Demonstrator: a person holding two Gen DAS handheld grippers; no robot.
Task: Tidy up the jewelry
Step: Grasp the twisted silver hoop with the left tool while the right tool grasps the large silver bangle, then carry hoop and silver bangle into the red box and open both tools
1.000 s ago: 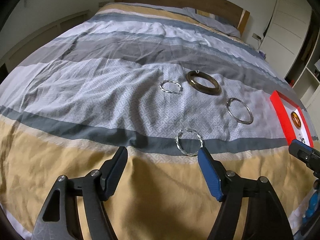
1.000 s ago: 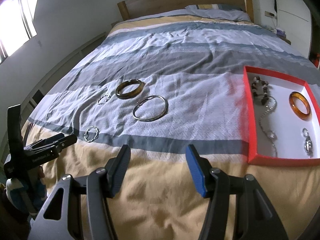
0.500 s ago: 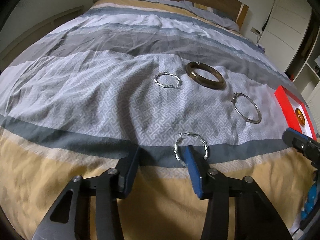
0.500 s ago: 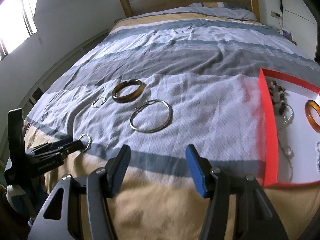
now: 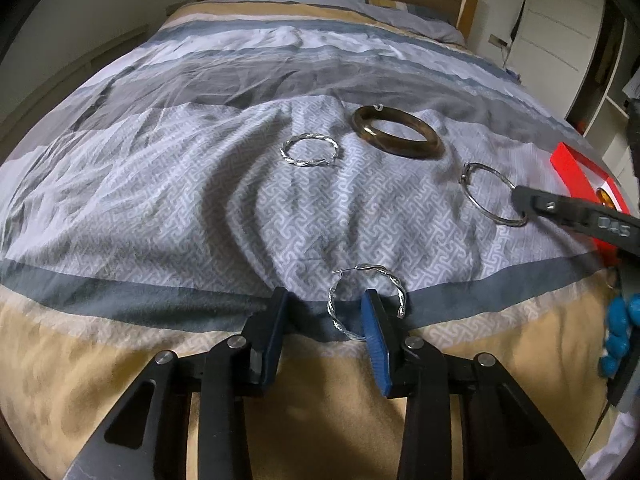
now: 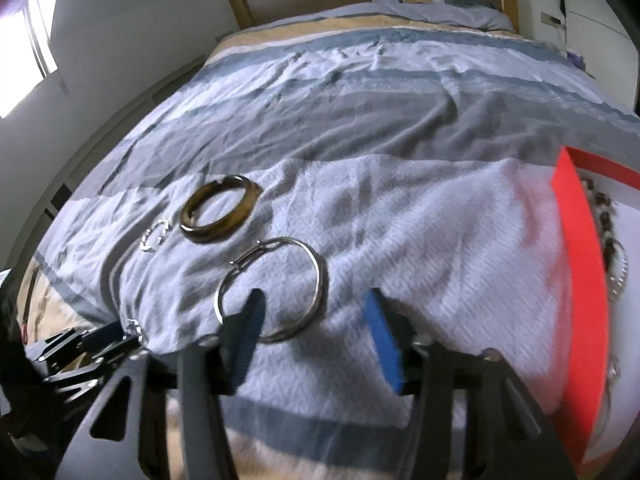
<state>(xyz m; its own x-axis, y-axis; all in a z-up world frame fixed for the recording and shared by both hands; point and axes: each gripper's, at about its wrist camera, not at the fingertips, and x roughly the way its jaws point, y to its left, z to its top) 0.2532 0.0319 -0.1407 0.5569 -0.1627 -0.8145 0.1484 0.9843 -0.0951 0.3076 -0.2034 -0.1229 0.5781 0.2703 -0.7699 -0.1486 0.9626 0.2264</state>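
A twisted silver hoop (image 5: 396, 282) lies on the bed cover (image 5: 200, 200) near its front edge. My left gripper (image 5: 324, 314) is down at it, jaws closing: the hoop's left rim is between the fingers, the blue-padded finger inside the ring, no pad pressing. A thin silver bangle (image 6: 320, 276) lies further right. My right gripper (image 6: 316, 314) is closing over it, its left finger inside the ring and the right rim between the jaws, unpressed. In the right wrist view the left gripper (image 6: 120, 338) shows at the lower left.
Further back lie a brown bangle (image 5: 400, 150) and a second twisted hoop (image 5: 308, 164). A red tray (image 6: 580, 280) with beads and chains sits on the right of the bed. Headboard and pillow are at the far end, white cupboards to the right.
Both grippers came forward and down onto the cover, the left to the twisted hoop, the right leftward to the thin bangle. Both pairs of jaws have narrowed.
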